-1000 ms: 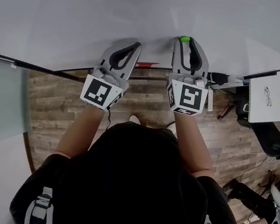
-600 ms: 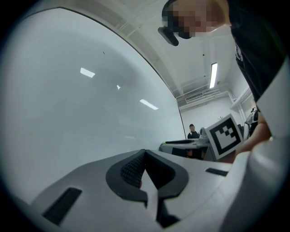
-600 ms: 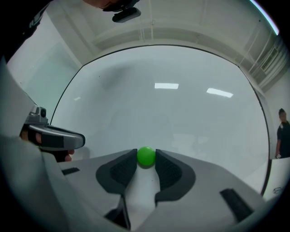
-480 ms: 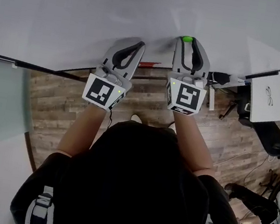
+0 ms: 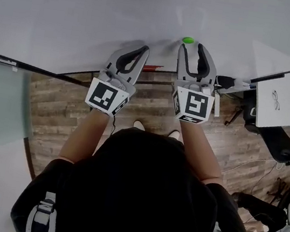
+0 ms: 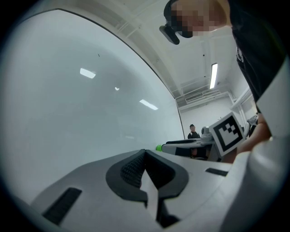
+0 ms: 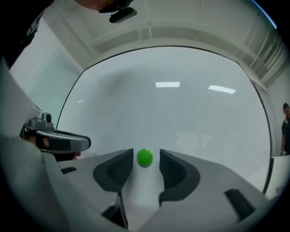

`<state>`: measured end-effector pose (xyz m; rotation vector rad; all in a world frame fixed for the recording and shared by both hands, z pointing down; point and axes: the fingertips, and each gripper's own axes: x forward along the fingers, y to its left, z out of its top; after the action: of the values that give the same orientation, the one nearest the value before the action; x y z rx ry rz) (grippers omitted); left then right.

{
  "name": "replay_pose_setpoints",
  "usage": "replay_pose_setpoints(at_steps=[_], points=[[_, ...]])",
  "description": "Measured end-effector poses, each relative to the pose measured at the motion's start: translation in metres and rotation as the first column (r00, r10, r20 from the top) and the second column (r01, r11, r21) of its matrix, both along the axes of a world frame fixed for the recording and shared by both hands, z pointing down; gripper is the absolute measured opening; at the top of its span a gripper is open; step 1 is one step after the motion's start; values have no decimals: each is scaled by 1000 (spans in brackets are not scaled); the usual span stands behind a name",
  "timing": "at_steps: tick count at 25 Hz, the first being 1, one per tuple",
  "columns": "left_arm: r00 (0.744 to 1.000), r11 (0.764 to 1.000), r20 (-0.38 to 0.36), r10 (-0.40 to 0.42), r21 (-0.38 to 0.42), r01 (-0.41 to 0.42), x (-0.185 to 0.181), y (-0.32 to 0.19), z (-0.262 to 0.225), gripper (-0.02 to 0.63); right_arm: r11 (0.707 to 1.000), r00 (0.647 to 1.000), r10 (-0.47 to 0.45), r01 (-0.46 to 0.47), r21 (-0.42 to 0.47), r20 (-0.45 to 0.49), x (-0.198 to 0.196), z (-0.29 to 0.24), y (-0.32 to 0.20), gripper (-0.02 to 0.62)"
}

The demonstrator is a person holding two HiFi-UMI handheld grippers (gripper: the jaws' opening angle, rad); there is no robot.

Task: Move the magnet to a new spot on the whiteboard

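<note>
The whiteboard (image 5: 96, 12) fills the upper half of the head view. The green round magnet (image 5: 188, 40) sits on its surface, right of frame centre near the board's lower edge.

Right gripper (image 5: 192, 47): released. Its jaws have just been opening and now stand wide apart. In the right gripper view the magnet lies between the two dark pads, at their tips, with a clear gap of white board on either side; neither pad touches it. In the head view the magnet shows just beyond the jaw tips, which point at the board.

Left gripper (image 5: 143, 48): clenched and empty. In the left gripper view its ribbed pads meet at the tips with nothing between them. It points at the board, left of the right gripper and near it, and the magnet appears at centre frame of that view, at the tip of the right gripper.

Each gripper carries a marker cube, left (image 5: 105, 95) and right (image 5: 193, 105), at its rear end. Wood plank flooring (image 5: 54, 104) shows below the board edge, and a white desk (image 5: 286, 99) stands at the right edge of the head view.
</note>
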<state>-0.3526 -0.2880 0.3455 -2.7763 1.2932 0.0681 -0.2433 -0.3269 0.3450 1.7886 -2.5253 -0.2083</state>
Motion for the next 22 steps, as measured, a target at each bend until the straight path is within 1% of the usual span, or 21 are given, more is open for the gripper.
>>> replay_pose_setpoints(at_steps=[4, 6, 8, 11, 15, 17, 22], points=[[1000, 1000, 9, -12, 8, 12, 9, 11, -7, 2, 997, 996, -75, 76, -27, 46, 14, -6, 14, 181], [1000, 1000, 2, -25, 10, 25, 11, 16, -13, 2, 992, 991, -114, 117, -37, 71, 22, -10, 22, 182], [999, 999, -10, -36, 7, 36, 15, 23, -19, 2, 986, 984, -162, 165, -40, 70, 27, -15, 33, 181], [998, 998, -8, -57, -1, 57, 20, 35, -22, 2, 966, 967, -247, 251, -57, 67, 32, -17, 51, 163], [997, 997, -1, -74, -13, 74, 35, 54, -20, 2, 931, 931, -355, 360, -61, 82, 43, -19, 75, 116], [998, 997, 0, -70, -20, 70, 44, 65, -19, 2, 918, 918, -386, 392, -64, 90, 50, -19, 85, 105], [997, 997, -6, -77, -32, 77, 59, 92, -19, 2, 896, 896, -435, 440, -58, 89, 61, -14, 107, 70]])
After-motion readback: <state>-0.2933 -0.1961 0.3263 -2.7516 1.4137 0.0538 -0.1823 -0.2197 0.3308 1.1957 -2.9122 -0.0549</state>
